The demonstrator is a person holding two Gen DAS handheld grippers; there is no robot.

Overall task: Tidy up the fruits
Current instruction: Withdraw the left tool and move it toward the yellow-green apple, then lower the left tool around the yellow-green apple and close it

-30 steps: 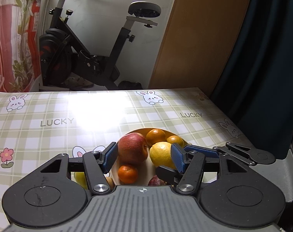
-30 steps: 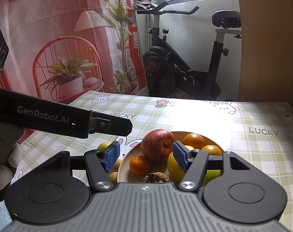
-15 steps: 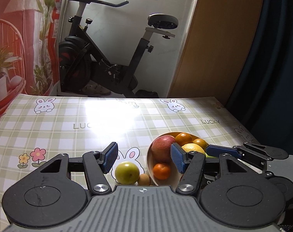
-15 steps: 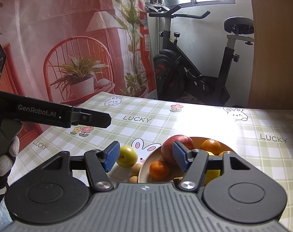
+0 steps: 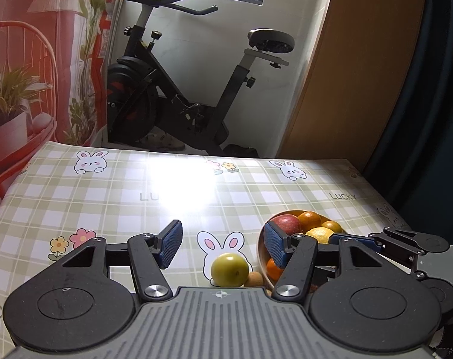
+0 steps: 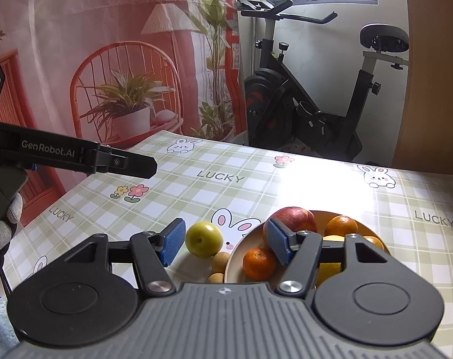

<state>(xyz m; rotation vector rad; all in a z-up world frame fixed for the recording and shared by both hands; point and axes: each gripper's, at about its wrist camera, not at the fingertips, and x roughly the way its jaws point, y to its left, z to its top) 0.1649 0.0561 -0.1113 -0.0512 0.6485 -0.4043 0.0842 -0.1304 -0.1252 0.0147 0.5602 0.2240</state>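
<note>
A tan bowl (image 6: 237,261) (image 5: 261,249) holds a red apple (image 6: 295,218) (image 5: 286,221), oranges (image 6: 340,226) (image 5: 310,220), a tangerine (image 6: 258,263) and a lemon (image 5: 319,234). A green apple (image 6: 204,239) (image 5: 229,269) lies on the tablecloth just left of the bowl, with two small tan fruits (image 6: 220,261) beside it. My left gripper (image 5: 223,245) is open, above and behind the green apple. My right gripper (image 6: 226,242) is open too, nothing between its fingers, hovering over the bowl's left rim. The left gripper's arm (image 6: 77,155) crosses the right wrist view.
The table (image 5: 106,197) has a green checked cloth with rabbits and "LUCKY" print. An exercise bike (image 5: 178,98) stands beyond its far edge, a wooden panel (image 5: 361,68) to the right, a red printed curtain (image 6: 92,45) to the left. A gloved hand (image 6: 2,230) holds the left gripper.
Both grippers have pulled back and swung left, away from over the bowl. The green apple and small fruits beside the bowl have come into view. Both stayed open.
</note>
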